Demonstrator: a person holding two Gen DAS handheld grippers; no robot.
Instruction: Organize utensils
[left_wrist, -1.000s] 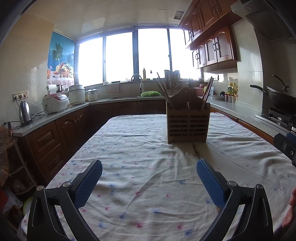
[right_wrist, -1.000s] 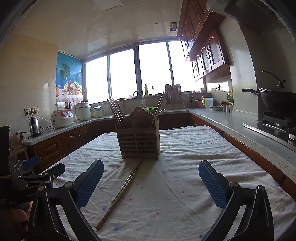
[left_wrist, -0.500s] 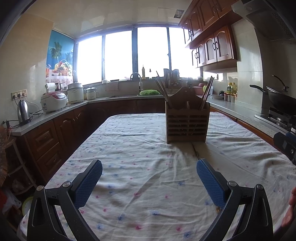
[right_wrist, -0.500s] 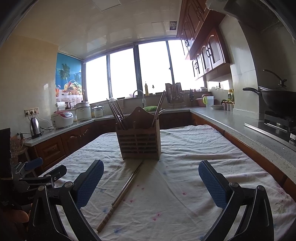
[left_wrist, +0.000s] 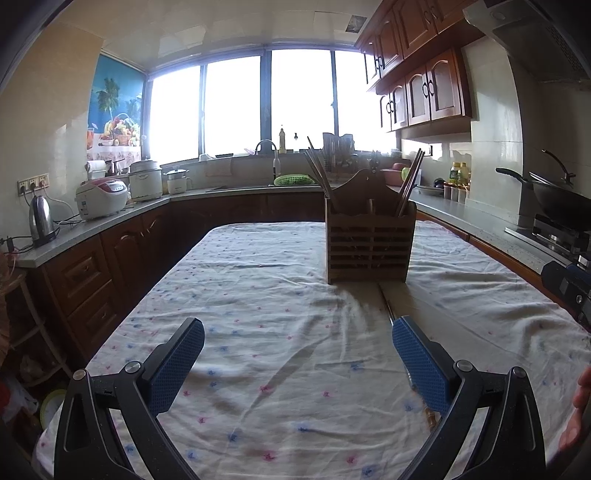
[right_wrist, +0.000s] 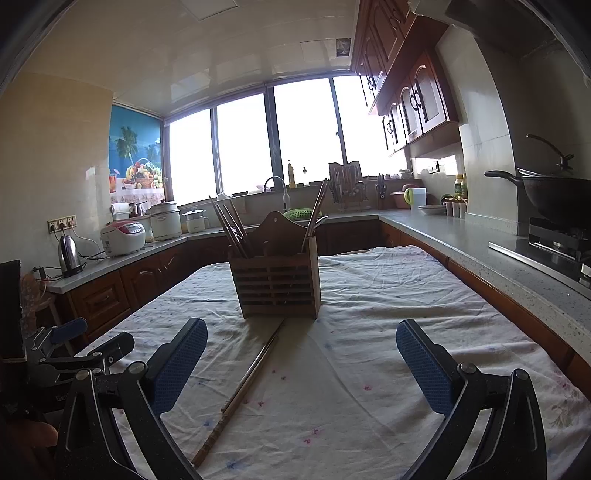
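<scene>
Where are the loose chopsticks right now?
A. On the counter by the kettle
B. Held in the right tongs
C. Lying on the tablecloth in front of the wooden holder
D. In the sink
C: the loose chopsticks lie flat on the tablecloth, running out from the foot of the wooden holder, while the right tongs hold nothing.

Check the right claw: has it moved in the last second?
Yes, slightly. In its own view the holder sits a little lower and nearer, so the right claw has eased forward towards it, tilting up a touch. The chopsticks lie unmoved on the cloth.
</scene>
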